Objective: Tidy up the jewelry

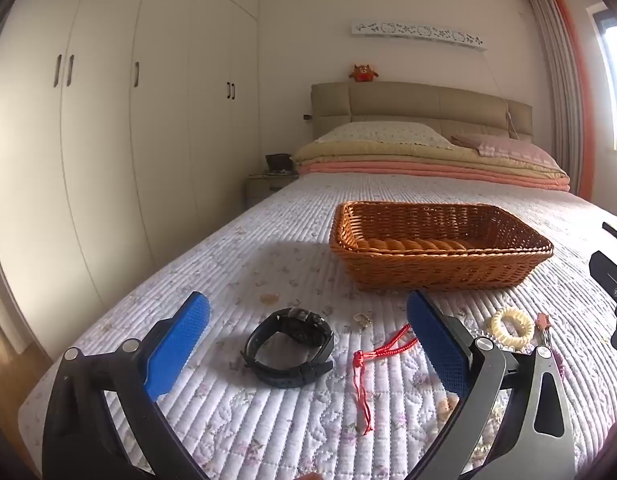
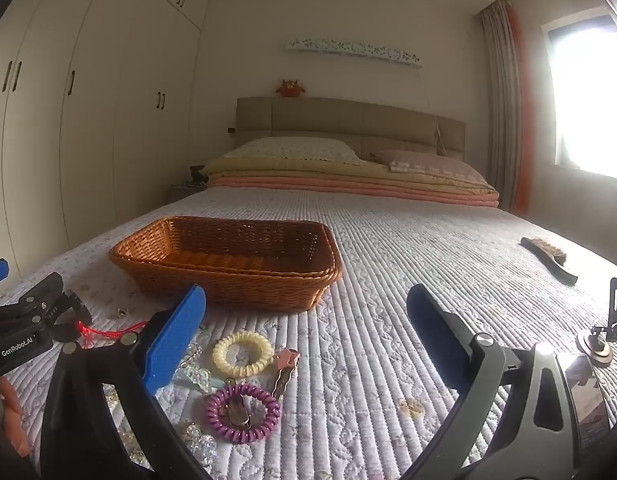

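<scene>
Clear bead piece [image 2: 196, 376] partly behind right hand-held gripper [image 2: 306, 330], tiny trinket [image 1: 362, 319] too small to ID

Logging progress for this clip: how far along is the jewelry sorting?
Nothing looks done: no jewelry shows inside the basket. Nothing is in hand either; the left tool and right tool are both open, the left one framing the black watch. Still on the quilt: the watch, red cord, cream coil bracelet, purple coil bracelet and key.
</scene>
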`<state>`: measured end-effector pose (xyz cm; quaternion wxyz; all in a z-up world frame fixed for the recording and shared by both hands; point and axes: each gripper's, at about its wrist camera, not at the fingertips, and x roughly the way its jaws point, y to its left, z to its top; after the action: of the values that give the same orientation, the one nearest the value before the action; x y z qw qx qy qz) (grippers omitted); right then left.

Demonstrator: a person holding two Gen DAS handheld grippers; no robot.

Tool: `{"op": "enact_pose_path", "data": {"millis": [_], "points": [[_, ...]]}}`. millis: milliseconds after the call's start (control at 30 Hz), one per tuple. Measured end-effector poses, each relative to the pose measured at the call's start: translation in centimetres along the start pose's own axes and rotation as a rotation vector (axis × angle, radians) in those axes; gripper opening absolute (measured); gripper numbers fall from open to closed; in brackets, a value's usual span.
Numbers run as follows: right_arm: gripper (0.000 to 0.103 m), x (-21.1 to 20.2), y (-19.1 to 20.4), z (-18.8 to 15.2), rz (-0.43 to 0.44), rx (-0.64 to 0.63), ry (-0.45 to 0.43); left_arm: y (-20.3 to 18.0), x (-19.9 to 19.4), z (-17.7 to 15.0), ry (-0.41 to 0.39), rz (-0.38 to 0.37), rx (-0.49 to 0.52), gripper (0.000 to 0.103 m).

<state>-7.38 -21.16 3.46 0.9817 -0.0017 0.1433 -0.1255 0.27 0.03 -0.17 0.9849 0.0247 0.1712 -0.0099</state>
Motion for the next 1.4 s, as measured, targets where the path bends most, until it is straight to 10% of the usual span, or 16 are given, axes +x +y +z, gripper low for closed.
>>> {"op": "enact_pose_path", "data": {"millis": [1400], "points": [[0.097, 0.34, 0.63, -0.10, -0.002, -0.001, 0.006, -0.26, 0.03, -0.06, 0.003, 0.004, 0.008, 0.096]]}}
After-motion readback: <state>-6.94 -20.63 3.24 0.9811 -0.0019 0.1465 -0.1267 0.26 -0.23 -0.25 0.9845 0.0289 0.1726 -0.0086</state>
